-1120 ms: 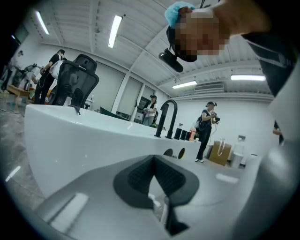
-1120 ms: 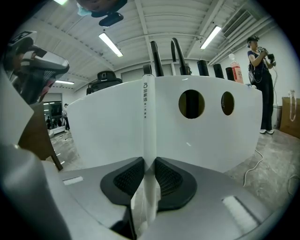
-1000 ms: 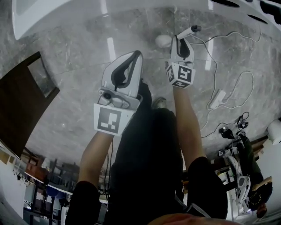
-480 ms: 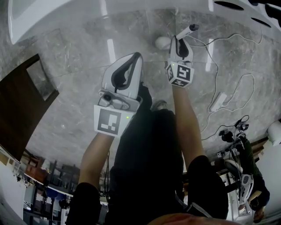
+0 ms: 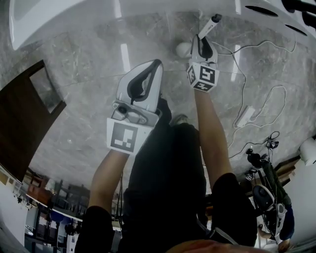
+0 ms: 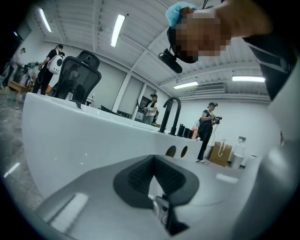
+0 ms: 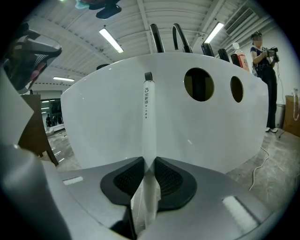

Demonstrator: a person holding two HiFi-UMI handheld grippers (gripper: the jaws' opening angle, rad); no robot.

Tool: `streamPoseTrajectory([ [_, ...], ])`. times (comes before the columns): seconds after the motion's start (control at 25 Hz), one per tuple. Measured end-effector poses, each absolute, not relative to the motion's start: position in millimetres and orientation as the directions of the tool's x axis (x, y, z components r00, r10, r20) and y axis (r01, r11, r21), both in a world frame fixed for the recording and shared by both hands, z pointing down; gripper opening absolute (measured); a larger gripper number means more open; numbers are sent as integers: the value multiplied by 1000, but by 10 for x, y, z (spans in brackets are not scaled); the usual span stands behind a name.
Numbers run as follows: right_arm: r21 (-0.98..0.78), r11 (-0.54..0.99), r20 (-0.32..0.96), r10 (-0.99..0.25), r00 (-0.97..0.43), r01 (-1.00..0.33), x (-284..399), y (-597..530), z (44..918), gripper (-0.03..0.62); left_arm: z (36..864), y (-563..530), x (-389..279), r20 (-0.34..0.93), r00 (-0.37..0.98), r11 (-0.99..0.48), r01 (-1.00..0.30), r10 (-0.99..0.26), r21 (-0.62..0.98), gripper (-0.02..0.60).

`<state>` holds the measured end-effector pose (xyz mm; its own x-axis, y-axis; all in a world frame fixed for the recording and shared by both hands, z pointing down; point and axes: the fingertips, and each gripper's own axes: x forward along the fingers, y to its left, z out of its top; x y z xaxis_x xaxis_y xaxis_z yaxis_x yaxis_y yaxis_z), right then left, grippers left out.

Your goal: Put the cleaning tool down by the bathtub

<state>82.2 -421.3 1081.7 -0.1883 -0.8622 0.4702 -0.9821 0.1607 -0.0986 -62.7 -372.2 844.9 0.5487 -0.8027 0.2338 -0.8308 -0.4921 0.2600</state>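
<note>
The right hand-held gripper (image 5: 201,37) is clenched on the cleaning tool (image 5: 210,25), a slim white handle with a dark cap at its tip. In the right gripper view the handle (image 7: 148,117) rises straight toward 12 o'clock from between the two dark pads, which press on it from either side. Just behind it stands the white wall of the bathtub (image 7: 103,117), with two round holes (image 7: 198,84) at about 2 o'clock from the handle.

In the head view the tool points toward 1 o'clock, above the grey marble floor (image 5: 84,64), and its cap lies close to the bathtub (image 5: 74,15) rim that runs along the top edge. A pale round thing (image 5: 183,48) sits at 9 o'clock from the right jaws (what it is cannot be told).

The left hand-held gripper (image 5: 157,62) is at 8 o'clock from the right one, nearer the camera. Its jaws are closed tip to tip with nothing between them; the left gripper view shows the pads (image 6: 140,176) meeting at their ends.

A white cable (image 5: 242,84) trails over the floor at 3 o'clock from the right gripper.
</note>
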Motion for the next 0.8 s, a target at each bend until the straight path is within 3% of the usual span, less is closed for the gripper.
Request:
streamPoseTrajectory([
  [0.8,-124,152,491,-849,-194,-981,815,-4592,11019,78,8591,-3962,-720,243,527,-466,-844,-814,268,8],
])
